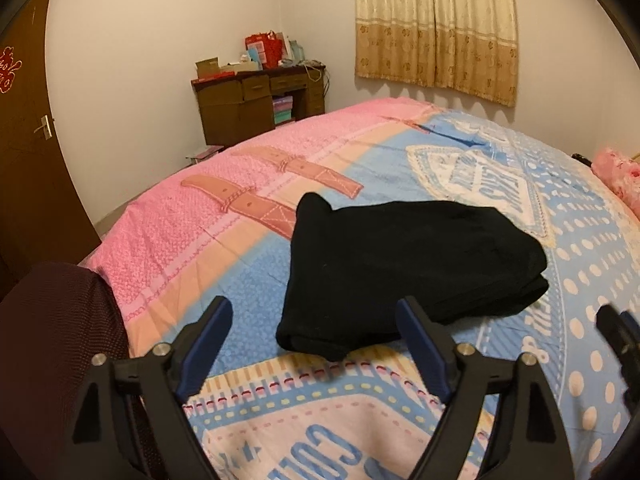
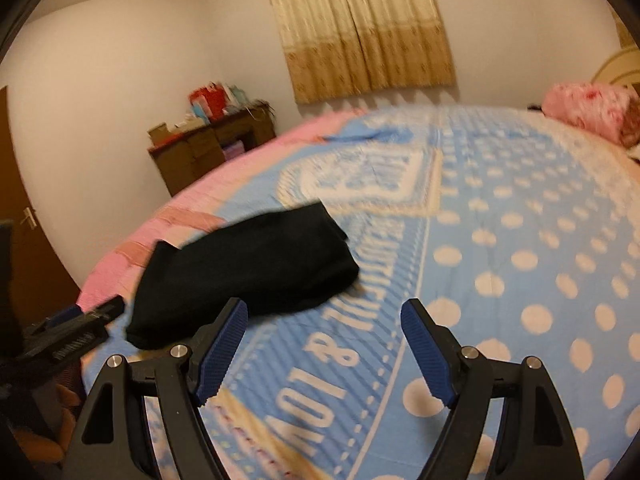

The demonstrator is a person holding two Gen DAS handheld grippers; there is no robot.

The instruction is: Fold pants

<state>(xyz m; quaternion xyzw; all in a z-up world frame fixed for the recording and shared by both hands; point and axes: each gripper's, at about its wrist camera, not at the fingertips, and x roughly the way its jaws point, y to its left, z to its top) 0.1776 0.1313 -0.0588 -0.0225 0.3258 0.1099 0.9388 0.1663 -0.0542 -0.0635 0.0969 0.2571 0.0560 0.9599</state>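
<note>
Left gripper [image 1: 314, 320] hovering with fingers spread wide and holding nothing, black pants [image 1: 400, 268] lying folded on the bed [image 1: 560, 300] just ahead, right gripper [image 2: 324, 322] hanging beside them, fingers gaping, also gripping nothing

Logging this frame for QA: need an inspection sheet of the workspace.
Surface: bed, pink and blue printed cover, lightly creased.
Job's things: black pants folded into a compact stack, lying on the bed.
Clutter: pink pillow at the bed's far end.
Grippers: left hand-held gripper open, empty; right hand-held gripper open, empty; neither touches the pants.
Cables: nothing seen.
Surroundings: desk piled with boxes, curtain, door; right view blurred.
</note>
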